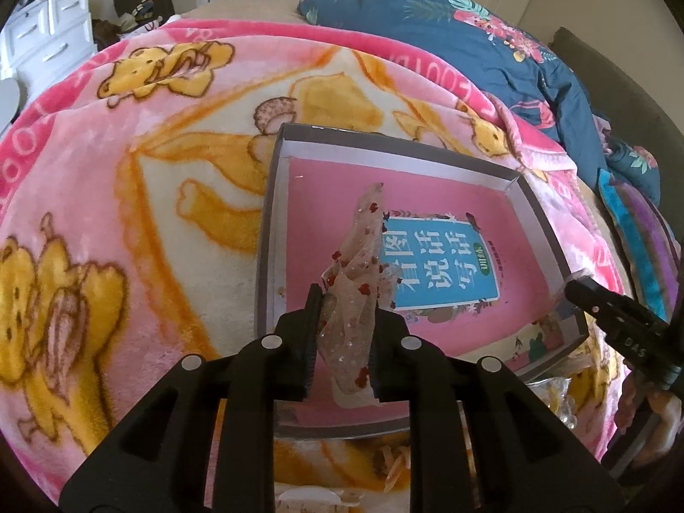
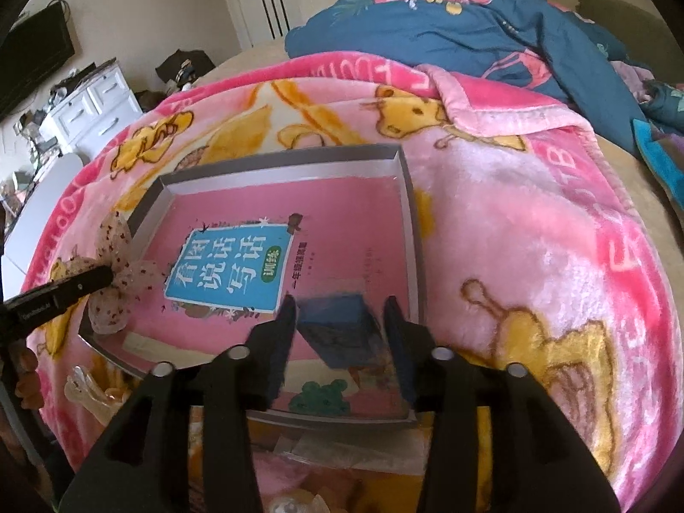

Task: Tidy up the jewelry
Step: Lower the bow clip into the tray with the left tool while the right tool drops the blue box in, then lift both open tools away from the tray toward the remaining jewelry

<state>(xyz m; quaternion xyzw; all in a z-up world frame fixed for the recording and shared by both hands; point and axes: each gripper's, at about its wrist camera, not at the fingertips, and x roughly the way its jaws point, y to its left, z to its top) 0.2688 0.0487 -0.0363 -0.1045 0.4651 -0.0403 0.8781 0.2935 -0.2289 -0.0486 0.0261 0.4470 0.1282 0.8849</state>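
Observation:
A shallow grey box [image 1: 273,196] with a pink book cover as its floor lies on the pink bear blanket; it also shows in the right wrist view [image 2: 408,196]. My left gripper [image 1: 344,303] is shut on a sheer beige bow with red dots [image 1: 359,265] and holds it above the box's near left part. The bow [image 2: 113,269] shows at the box's left edge in the right wrist view. My right gripper [image 2: 340,308] is shut on a small dark blue box [image 2: 337,329] over the grey box's near right corner. The right gripper [image 1: 615,316] shows at the right in the left wrist view.
A blue floral quilt [image 2: 449,30] is bunched at the back of the bed. Clear plastic packets and pale trinkets [image 2: 92,389] lie on the blanket in front of the grey box. A white dresser [image 2: 94,107] stands at the far left.

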